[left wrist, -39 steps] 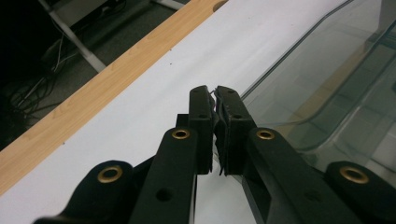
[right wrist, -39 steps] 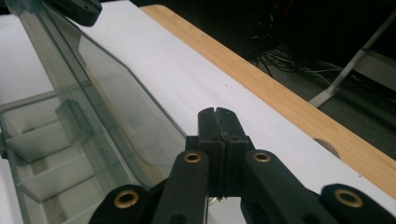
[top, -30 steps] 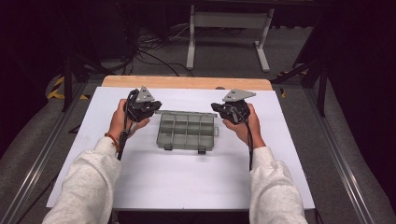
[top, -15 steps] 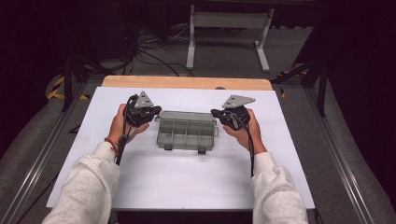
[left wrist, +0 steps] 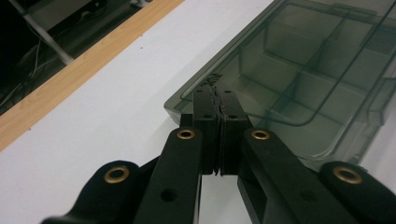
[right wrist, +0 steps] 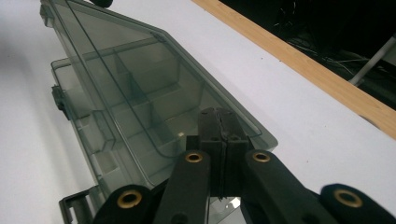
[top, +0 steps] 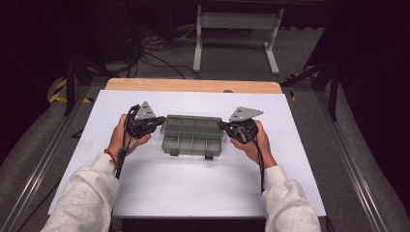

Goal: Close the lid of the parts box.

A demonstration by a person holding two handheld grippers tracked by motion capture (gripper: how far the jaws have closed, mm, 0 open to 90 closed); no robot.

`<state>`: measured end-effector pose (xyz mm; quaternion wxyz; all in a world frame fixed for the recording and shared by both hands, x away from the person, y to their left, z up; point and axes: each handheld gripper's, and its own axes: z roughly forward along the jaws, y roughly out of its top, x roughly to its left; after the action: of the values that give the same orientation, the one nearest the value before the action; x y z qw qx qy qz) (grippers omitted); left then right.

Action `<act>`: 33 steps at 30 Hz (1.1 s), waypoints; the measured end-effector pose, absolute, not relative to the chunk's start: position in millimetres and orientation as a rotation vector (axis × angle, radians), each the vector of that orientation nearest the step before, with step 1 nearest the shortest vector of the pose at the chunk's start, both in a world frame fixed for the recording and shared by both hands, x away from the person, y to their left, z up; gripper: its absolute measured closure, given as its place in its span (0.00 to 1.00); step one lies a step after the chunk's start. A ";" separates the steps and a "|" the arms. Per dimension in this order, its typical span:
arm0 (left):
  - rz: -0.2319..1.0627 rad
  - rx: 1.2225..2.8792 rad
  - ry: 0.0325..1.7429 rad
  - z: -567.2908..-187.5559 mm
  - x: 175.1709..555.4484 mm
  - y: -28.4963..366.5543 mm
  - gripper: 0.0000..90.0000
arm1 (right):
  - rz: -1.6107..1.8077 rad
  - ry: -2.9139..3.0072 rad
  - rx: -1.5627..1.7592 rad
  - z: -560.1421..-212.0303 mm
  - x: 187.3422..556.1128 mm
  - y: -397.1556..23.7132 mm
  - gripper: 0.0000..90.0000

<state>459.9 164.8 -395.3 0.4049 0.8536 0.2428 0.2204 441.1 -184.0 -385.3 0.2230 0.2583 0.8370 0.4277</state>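
Both tongs, left [top: 158, 123] and right [top: 221, 126], clenched empty (tips together) at the compartment box [top: 193, 135] ends

A smoke-grey see-through plastic compartment box [top: 194, 136] lies on a white worktop [top: 193, 188] with a seemingly wooden tan far edge, between black fingers [left wrist: 205, 116].
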 end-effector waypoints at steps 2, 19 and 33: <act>0.555 2.146 0.611 -396.7 457.9 165.5 0.98 | 1.194 2.309 0.708 -387.5 437.8 -184.6 1.00; 0.528 2.136 0.571 -409.3 439.7 164.3 0.99 | 1.193 2.315 0.705 -400.6 422.6 -181.8 1.00; 0.525 2.152 0.551 -417.8 430.8 164.1 1.00 | 1.191 2.318 0.695 -411.3 411.1 -182.1 1.00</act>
<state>430.8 164.1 -417.8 0.4165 0.8570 0.2196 0.2093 411.1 -182.1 -411.3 0.2206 0.2514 0.8382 0.4306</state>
